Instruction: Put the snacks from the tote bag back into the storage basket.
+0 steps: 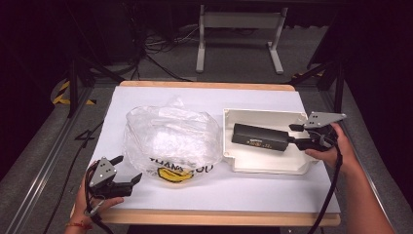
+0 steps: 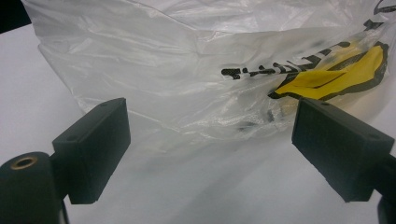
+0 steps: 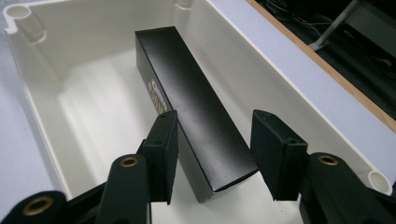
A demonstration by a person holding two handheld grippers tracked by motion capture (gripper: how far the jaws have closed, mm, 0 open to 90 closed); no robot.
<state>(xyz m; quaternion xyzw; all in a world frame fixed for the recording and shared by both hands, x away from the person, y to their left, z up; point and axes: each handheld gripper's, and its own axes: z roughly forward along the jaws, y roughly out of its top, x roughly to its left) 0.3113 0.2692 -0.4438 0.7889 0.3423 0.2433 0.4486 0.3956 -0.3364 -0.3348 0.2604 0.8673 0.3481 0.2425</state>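
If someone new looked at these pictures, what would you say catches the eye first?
Probably the crumpled clear plastic bag at the middle of the white table, with its yellow and black print facing the near edge. Next, the long black box lying in the white tray at the right, with the right gripper open astride its near end. The left gripper waits open beside the bag.

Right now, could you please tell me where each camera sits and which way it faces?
High view: above the person's side, facing forward and down on the table; both hands and grippers show.
Left gripper view: rides the left gripper, facing the plastic bag; its open fingers show.
Right gripper view: rides the right gripper, facing the black box in the white tray.
The high view shares bag, box and tray.
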